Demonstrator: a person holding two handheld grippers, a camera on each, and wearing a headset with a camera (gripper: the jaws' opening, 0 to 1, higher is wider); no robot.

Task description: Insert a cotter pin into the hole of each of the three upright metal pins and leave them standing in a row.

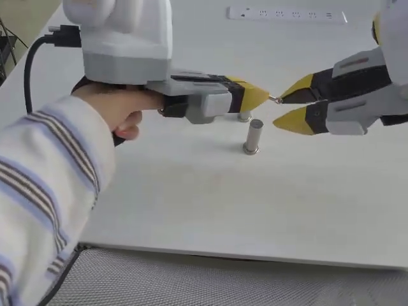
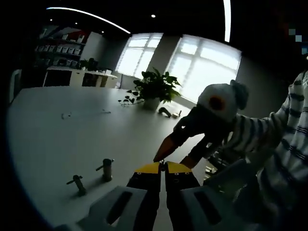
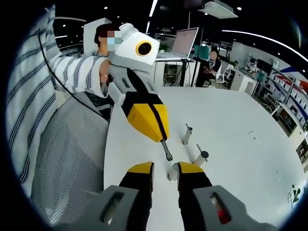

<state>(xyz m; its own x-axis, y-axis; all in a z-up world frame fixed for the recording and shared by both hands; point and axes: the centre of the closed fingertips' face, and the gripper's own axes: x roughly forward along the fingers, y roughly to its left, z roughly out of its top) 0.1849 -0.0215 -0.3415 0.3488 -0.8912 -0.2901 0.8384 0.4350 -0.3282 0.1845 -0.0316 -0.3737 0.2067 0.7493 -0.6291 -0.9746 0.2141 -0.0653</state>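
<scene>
The left gripper is reaching rightward over the white table. A hand in a striped sleeve is gripping its handle. Its yellow jaws are pressing together on a cotter pin, which is poking out past their tips. In the right gripper view the cotter pin is slanting down from the left gripper, looped end lowest.

The right gripper is coming in from the right with its jaws standing apart, one above the other, and gripping nothing. The cotter pin's free end is sitting right at the tip of the upper jaw. Whether they are touching cannot be told.

The bare metal pin is standing upright on the table, just near of both grippers' tips and clear of them. Seen along the right gripper, its round top is showing in the gap between the open jaws, below the hanging cotter pin.

The foot of the middle metal pin is peeking out under the left gripper, just beyond the bare one. In the right gripper view it is standing in line with the end metal pin. In the left gripper view both are carrying a cotter pin crosswise through the top.

A black cable is trailing from the left gripper's back. A white power strip is lying at the table's far right edge.
</scene>
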